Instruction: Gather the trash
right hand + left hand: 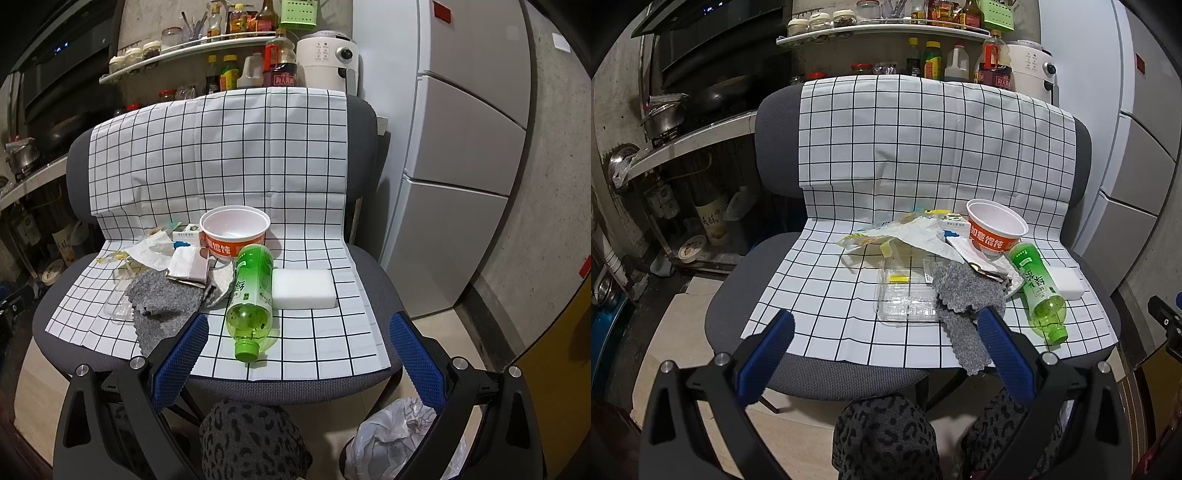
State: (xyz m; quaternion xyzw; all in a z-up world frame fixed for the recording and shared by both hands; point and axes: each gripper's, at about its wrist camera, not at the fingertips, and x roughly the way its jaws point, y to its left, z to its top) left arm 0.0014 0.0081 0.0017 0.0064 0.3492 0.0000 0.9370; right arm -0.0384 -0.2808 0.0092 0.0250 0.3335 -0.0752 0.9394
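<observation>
Trash lies on a chair seat covered by a white grid cloth (827,288) (317,339). A green bottle (1039,290) (251,295) lies on its side, cap toward me. Behind it stands an empty orange and white cup (995,229) (234,232). A grey rag (964,299) (166,299), a clear plastic tray (905,302) (118,306), crumpled wrappers (905,236) (155,251) and a white sponge block (1069,282) (304,288) lie around them. My left gripper (886,328) hovers open before the tray and rag. My right gripper (299,332) hovers open near the bottle's cap. Both hold nothing.
A bin lined with a plastic bag (399,439) stands on the floor at lower right, beside the chair. A person's patterned knees (886,435) (251,439) sit below the grippers. A fridge (461,147) is to the right; a stove counter with pots (672,122) is to the left.
</observation>
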